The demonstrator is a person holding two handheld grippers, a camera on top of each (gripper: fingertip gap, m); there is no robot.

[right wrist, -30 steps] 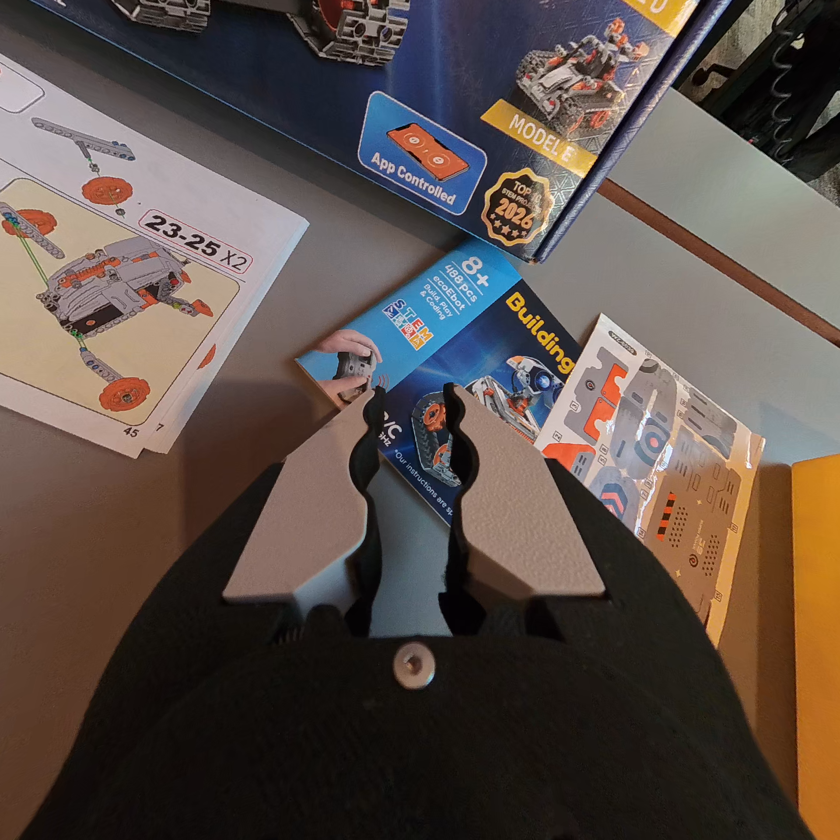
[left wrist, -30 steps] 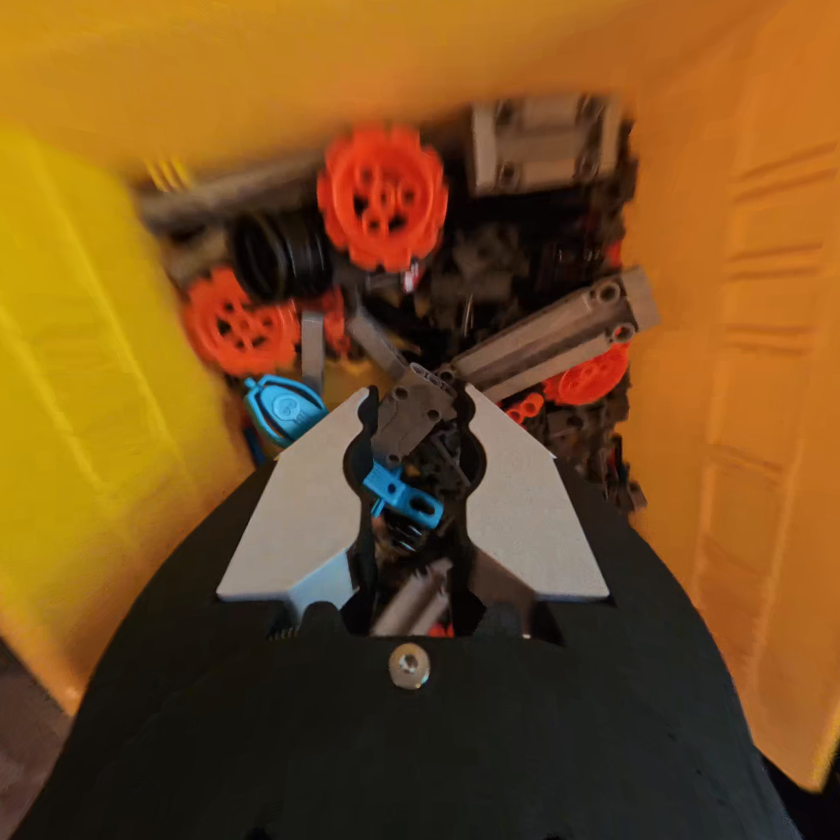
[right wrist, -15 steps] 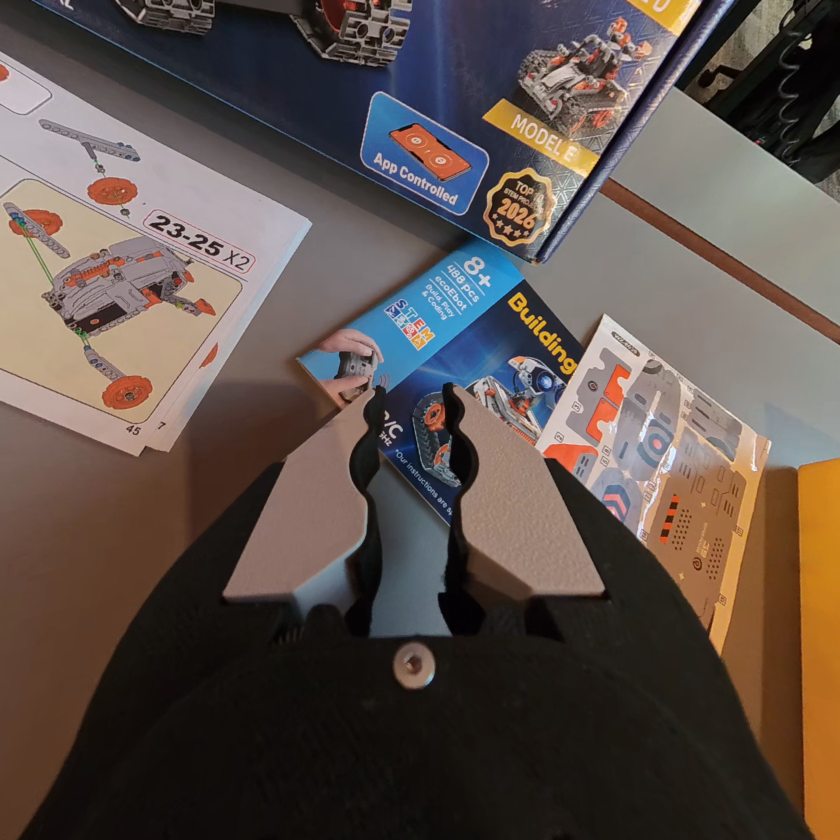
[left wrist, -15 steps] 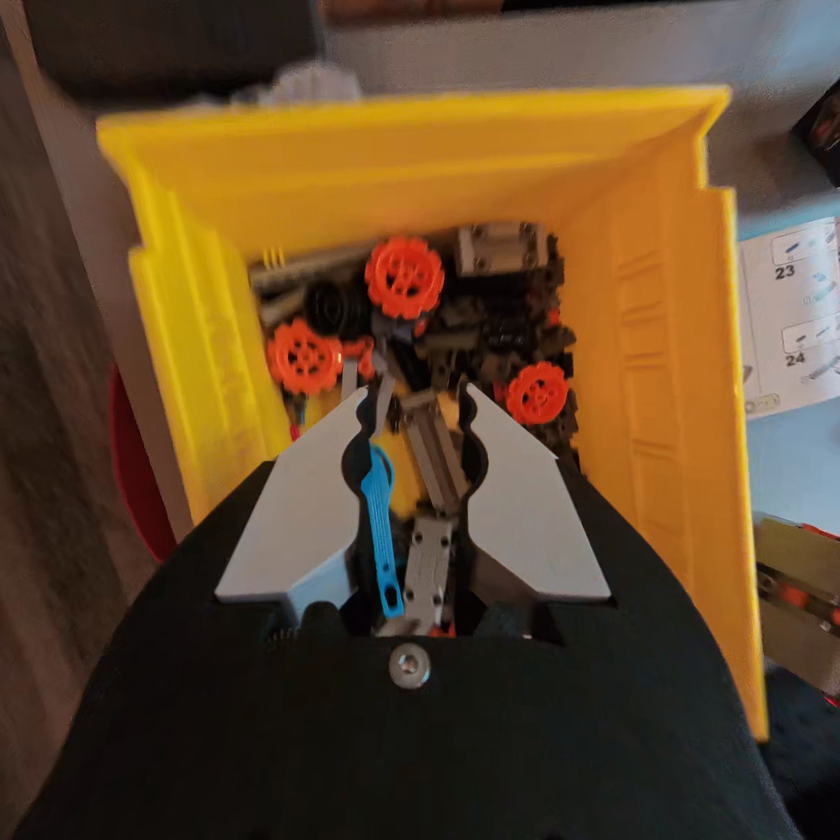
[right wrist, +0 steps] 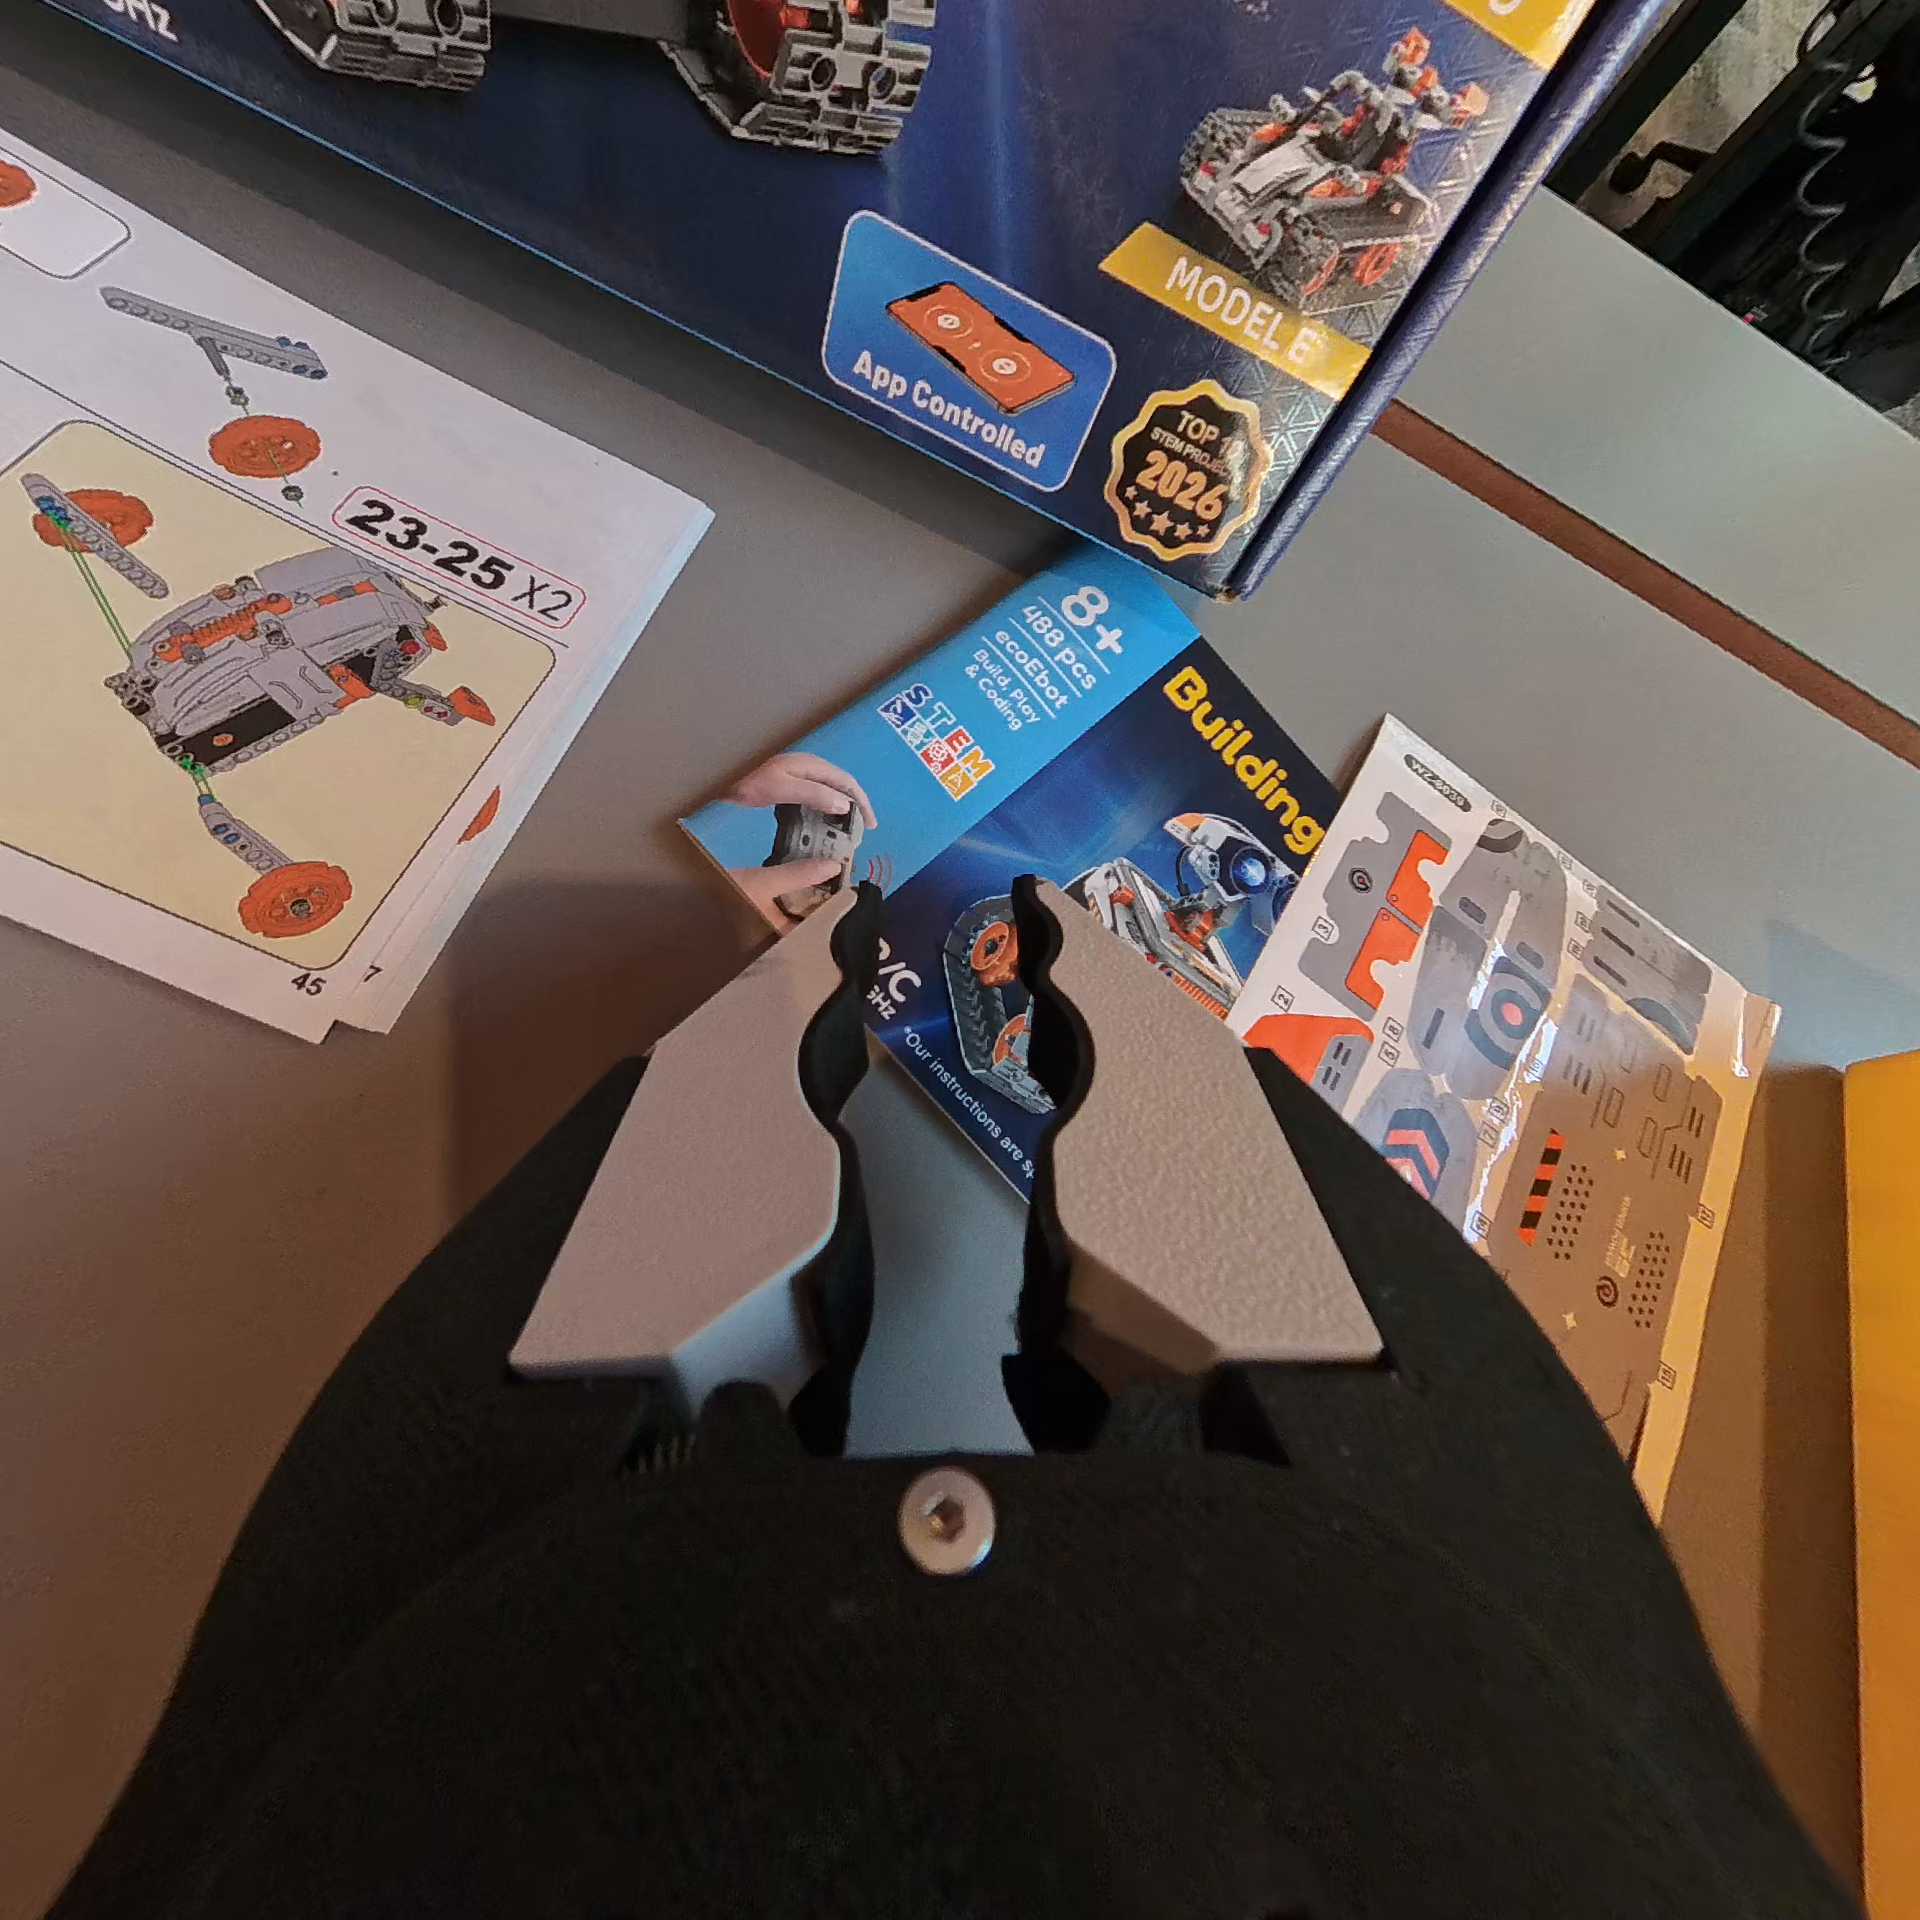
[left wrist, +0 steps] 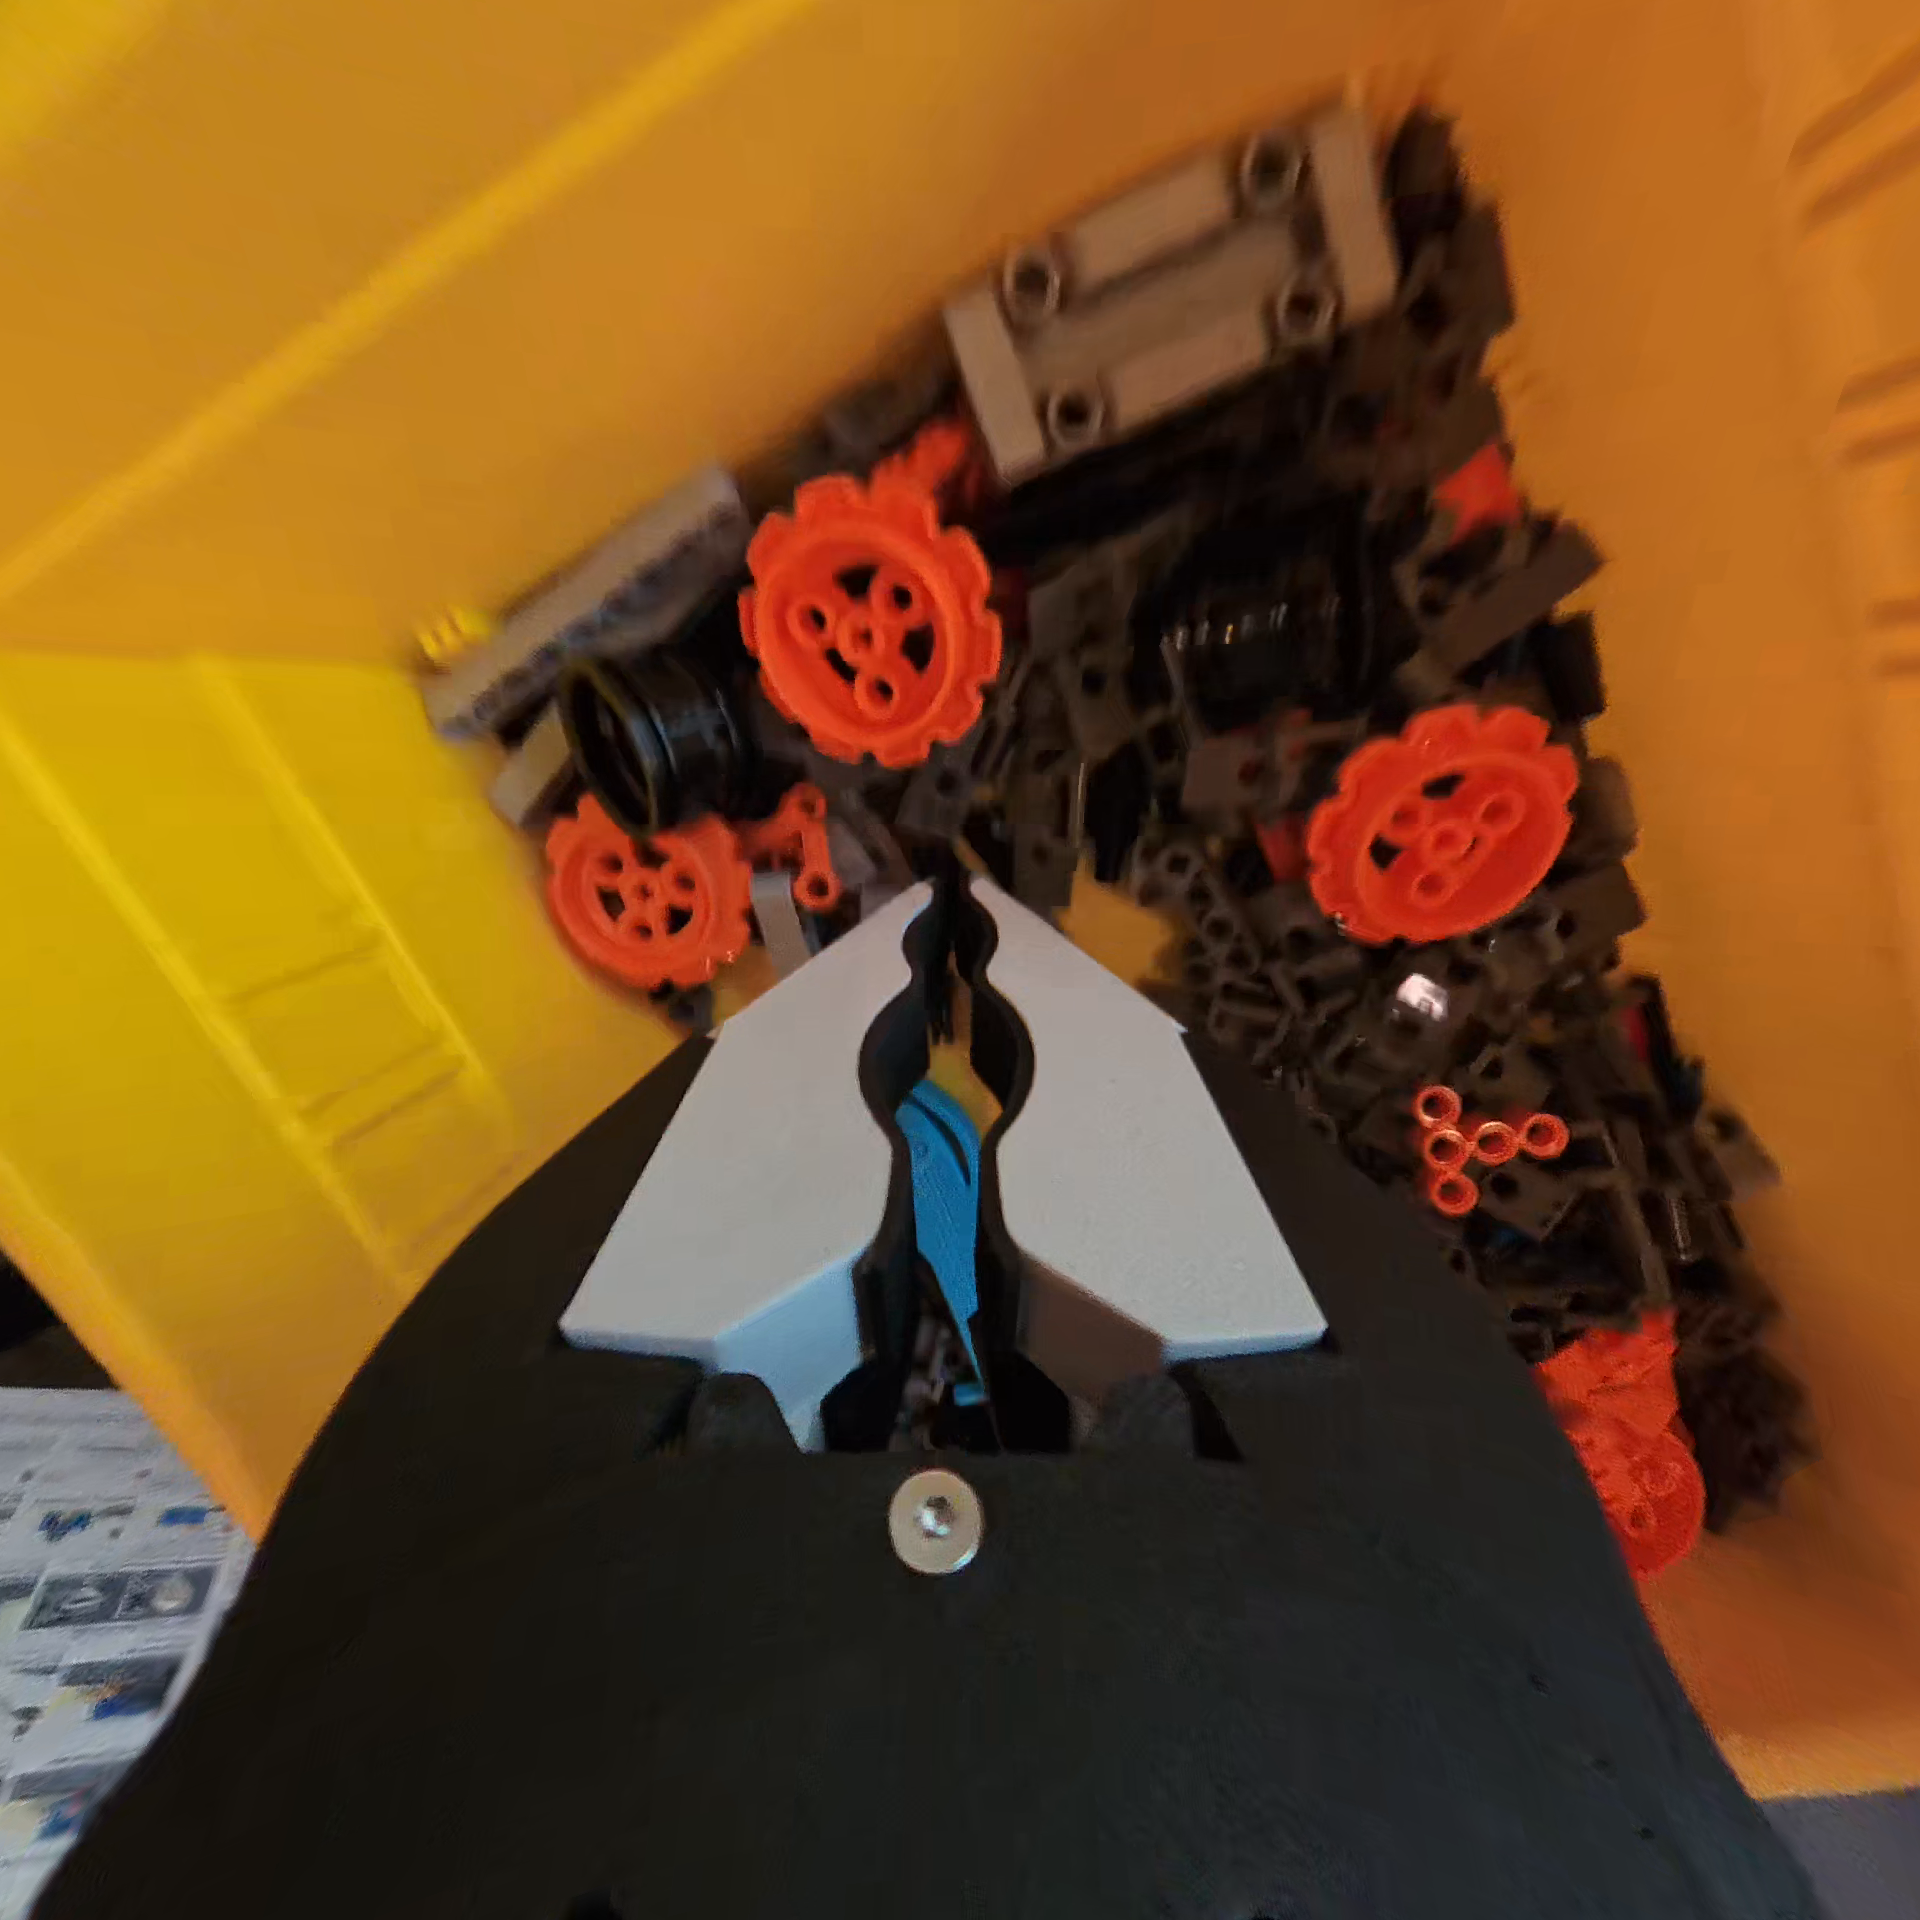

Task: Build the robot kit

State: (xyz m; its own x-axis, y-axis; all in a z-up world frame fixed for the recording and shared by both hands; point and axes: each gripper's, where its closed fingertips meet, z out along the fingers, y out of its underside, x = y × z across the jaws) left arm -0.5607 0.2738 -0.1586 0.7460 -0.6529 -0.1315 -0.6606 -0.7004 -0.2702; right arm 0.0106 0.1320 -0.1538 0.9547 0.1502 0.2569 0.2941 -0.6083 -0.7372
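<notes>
The left wrist view alone shows the inside of a yellow bin (left wrist: 312,935); the right wrist view alone shows a grey table (right wrist: 260,1195) with printed papers.

The left gripper (left wrist: 948,904) is down inside the bin with its jaws drawn nearly together, and a thin black part (left wrist: 943,956) sits pinched between the tips. It runs lengthwise along the fingers, pointing away from the camera toward the pile. Behind the tips, a blue piece (left wrist: 940,1195) shows through the gap between the fingers; whether it is gripped or lies below cannot be told. Past the tips lies a heap of black building parts (left wrist: 1351,935) with orange toothed wheels (left wrist: 868,634) on top, a black ring-shaped tyre (left wrist: 649,732) to the left and a grey block with holes (left wrist: 1164,312) at the far wall. The picture is blurred. A printed sheet (left wrist: 94,1538) lies outside the bin at lower left.

The right gripper (right wrist: 943,894) hangs over the table with its jaws apart and nothing between them. Just under the tips lies a blue leaflet (right wrist: 1039,748); a sticker sheet (right wrist: 1507,1018) overlaps its right edge. An open instruction booklet (right wrist: 312,644) lies to the left. Farther back stands a dark blue box (right wrist: 831,208). A yellow edge (right wrist: 1886,1351) shows at far right, and beyond the table the room is dark.
</notes>
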